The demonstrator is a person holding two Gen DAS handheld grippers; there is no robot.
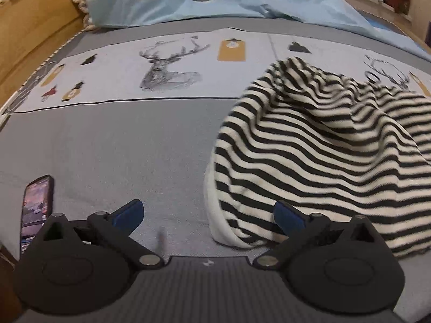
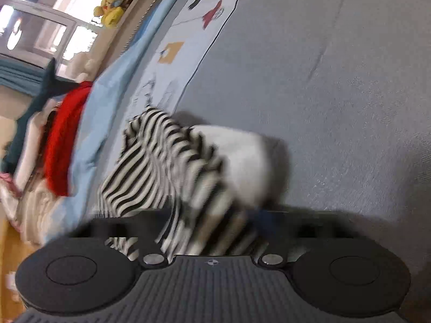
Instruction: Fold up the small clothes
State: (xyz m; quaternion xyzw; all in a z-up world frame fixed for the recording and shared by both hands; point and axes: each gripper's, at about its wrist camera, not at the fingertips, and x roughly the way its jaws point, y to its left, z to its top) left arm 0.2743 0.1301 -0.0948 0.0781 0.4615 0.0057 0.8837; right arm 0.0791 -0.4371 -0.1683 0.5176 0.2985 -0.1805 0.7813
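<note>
Two claws: left claw (image 1: 208,216) gapes empty over bare bedspread (image 1: 121,148); right claw (image 2: 212,223), blurred, pinches the striped garment (image 2: 150,167).

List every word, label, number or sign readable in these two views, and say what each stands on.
No text can be read in either view.
Phone: the lit screen shows writing, too small and blurred to read.
Bedspread: the tan tag-shaped prints carry a small mark, too small to read; the rest are pictures only, such as a deer.
Striped garment: stripes only, no label in sight.
Gripper bodies: a small round emblem, no letters.
</note>
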